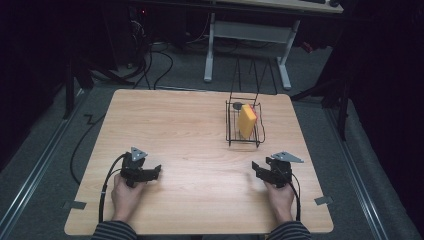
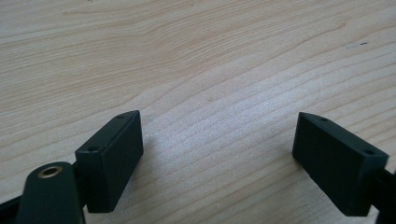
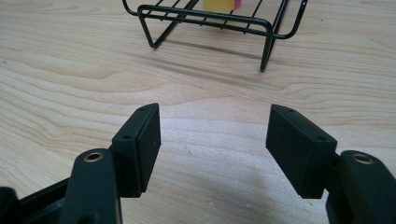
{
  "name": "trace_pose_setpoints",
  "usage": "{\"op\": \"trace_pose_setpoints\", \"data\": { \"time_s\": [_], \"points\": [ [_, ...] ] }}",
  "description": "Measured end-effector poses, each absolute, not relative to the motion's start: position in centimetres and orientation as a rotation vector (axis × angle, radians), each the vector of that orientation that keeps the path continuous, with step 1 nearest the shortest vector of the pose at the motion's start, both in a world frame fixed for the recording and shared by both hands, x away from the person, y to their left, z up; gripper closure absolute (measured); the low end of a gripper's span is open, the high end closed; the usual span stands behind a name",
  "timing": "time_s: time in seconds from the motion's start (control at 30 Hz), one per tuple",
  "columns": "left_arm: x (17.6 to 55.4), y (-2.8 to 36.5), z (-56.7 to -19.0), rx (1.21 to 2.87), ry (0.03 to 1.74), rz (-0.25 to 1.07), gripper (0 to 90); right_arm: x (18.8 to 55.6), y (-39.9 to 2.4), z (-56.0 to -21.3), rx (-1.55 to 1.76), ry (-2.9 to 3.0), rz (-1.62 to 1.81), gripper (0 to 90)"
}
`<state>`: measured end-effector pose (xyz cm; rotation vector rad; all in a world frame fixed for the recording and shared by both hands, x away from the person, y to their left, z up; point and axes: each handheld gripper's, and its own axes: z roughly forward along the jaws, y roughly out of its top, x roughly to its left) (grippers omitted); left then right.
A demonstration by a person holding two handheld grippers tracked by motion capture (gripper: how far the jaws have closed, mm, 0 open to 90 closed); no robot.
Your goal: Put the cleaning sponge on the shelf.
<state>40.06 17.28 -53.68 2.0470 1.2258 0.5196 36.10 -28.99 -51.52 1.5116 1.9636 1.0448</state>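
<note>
Two grippers rest low over the near part of the wooden desk (image 1: 200, 130), each in one hand. The left gripper (image 1: 155, 172) sits near left, jaws spread, nothing between them. The right gripper (image 1: 256, 168) sits near right, likewise released and empty. Just beyond it, far right, a black wire basket (image 1: 243, 141) holds a yellow sponge (image 1: 246, 120) standing on edge.

Bare tabletop (image 1: 190, 130) ahead, wire rack (image 1: 231, 131) (far right) sole obstacle
</note>
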Motion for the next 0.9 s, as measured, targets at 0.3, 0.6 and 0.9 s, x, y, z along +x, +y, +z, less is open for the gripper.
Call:
{"op": "trace_pose_setpoints", "data": {
  "time_s": [0.3,0.6,0.9],
  "points": [
    [40.1,17.3,-53.7,2.047,1.226,0.519,16.8,36.5,-29.0,-51.9,1.515,1.974,0.990,35.8],
    [40.1,17.3,-53.7,2.047,1.226,0.519,16.8,36.9,-29.0,-52.4,1.533,1.991,0.931,35.7],
    [40.1,17.3,-53.7,2.047,1.225,0.519,16.8,37.2,-28.8,-52.9,1.542,2.003,0.870,35.0]
  ]
}}
